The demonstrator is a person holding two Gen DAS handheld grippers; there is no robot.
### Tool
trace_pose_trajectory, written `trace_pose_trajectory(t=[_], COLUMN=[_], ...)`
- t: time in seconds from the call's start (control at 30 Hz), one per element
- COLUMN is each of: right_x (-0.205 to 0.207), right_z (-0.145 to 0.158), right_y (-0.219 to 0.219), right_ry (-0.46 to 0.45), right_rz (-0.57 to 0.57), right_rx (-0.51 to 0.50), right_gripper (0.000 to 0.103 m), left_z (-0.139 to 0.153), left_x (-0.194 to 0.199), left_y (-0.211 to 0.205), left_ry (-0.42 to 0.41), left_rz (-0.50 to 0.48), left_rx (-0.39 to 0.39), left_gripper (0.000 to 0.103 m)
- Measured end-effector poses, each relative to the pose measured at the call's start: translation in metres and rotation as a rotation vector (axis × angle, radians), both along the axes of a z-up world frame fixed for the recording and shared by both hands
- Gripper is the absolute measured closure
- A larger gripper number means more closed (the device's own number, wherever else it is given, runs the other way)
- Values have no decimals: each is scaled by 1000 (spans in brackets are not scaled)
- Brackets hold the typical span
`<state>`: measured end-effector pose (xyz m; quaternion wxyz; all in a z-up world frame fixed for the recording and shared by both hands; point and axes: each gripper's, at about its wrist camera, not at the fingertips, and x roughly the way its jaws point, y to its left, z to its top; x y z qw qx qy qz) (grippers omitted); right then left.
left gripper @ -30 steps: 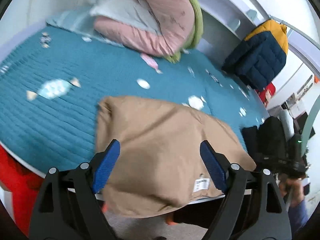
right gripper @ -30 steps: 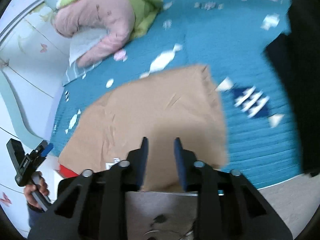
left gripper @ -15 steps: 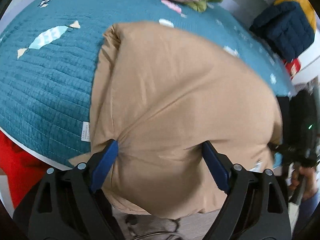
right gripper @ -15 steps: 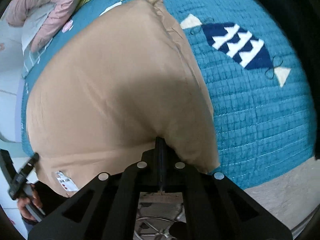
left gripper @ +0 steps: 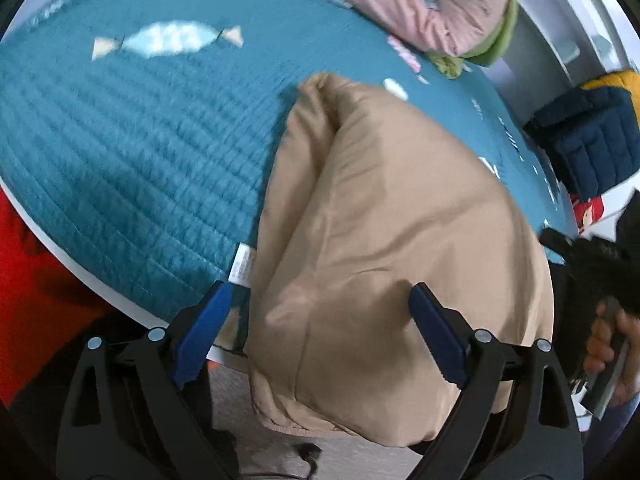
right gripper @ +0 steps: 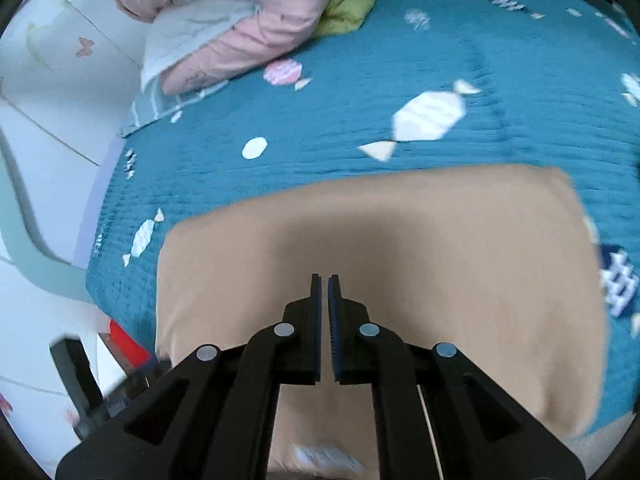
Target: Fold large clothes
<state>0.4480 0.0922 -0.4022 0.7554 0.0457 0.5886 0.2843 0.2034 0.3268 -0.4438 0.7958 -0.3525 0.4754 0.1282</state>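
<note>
Moved: since half a second earlier your right gripper [right gripper: 324, 280] let go and backed off; the fabric bulge settled flatter.
Garment: the tan garment [left gripper: 400, 240] lay directly ahead of both grippers, on the teal quilt [right gripper: 360, 128], its near hem hanging over the bed edge.
Left gripper [left gripper: 316, 320]: fingers stood wide apart, straddling the cloth, gripping nothing.
Right gripper: fingers nearly together, nothing between them.
Handling: it looked soft, light and slippery; you would best pinch a hem corner.
Hidden: the overhanging hem under your fingers; blur smeared the edges.

A home bedroom: a bed under a teal quilted bedspread [right gripper: 400, 60] with candy motifs, pink and green bedding [right gripper: 248, 12] piled at its far end, butterfly-patterned wall [right gripper: 60, 48] at left
</note>
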Motion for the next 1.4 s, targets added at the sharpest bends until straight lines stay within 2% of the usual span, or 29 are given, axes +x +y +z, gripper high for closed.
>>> trace_pose_trajectory(t=[0.07, 0.2, 0.3, 0.47, 0.57, 0.7, 0.8, 0.9, 1.0, 1.1, 1.2, 1.23, 1.4], right_x=[15, 26, 34, 13, -29, -72, -81, -85, -103, -120, -115, -113, -120], right_z=[-18, -61, -78, -55, -44, -67, -87, -78, -67, -73, -88, -90, -78], right_y=[23, 33, 24, 13, -3, -18, -27, -26, -27, -32, -41, -42, -46], right_ry=[33, 111, 151, 151, 151, 182, 143, 126, 157, 159, 170, 178, 178], right_rz=[0, -29, -70, -44, -1, -1, -43, -53, -31, -13, -59, -69, -77], right_rx=[-21, -69, 1, 5, -14, -53, -9, -21, -39, -34, 21, 36, 70], right_gripper=[100, 103, 103, 103, 103, 103, 103, 103, 103, 103, 103, 103, 103], left_z=[-9, -20, -21, -22, -22, -23, -22, -23, -25, -26, -32, -35, -50], left_x=[0, 6, 7, 11, 7, 4, 3, -2, -11, -18, -25, -28, -33], left_y=[1, 5, 5, 7, 7, 7, 3, 3, 5, 3, -2, -3, -14], left_ry=[12, 3, -7, -9, -16, -16, -13, -13, -3, 11, 41, 44, 50], left_rz=[-3, 3, -4, -9, -9, -20, -27, -19, -6, -6, 4, 19, 39], left_rx=[-25, -69, -74, -75, -76, -72, -76, -109, -148, -165, -198, -230, -315], left_gripper=[11, 8, 6, 6, 6, 6, 6, 6, 6, 6, 6, 6, 6])
